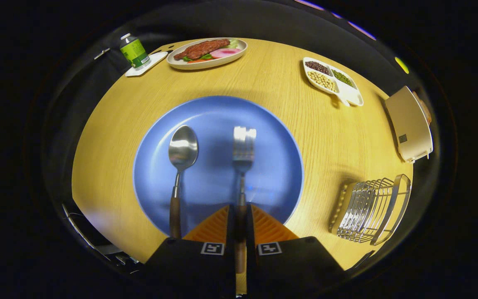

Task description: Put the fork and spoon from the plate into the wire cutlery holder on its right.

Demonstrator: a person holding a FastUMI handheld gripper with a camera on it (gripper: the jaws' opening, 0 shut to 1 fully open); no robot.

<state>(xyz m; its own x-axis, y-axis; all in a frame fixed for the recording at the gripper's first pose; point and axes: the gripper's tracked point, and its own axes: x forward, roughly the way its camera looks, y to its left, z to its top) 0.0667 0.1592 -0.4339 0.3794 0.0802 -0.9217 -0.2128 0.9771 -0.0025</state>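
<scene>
A round blue plate [272, 182] lies on the wooden table just ahead of my fingers. On it a spoon [182, 153] with a wooden handle rests to the left, bowl pointing away. The fork [243, 151] lies to its right, tines away, and its wooden handle runs back between my two fingers. My gripper [239, 216] is shut on that fork handle, both pads pressing its sides over the plate's near rim. The wire cutlery holder [371, 209] stands on the table to the right of the plate.
Beyond the plate sit an oval dish of food [207, 53], a green can [134, 51] on a white coaster, and a divided white tray of beans [332, 80]. A cream toaster [410, 124] stands at the far right, behind the holder.
</scene>
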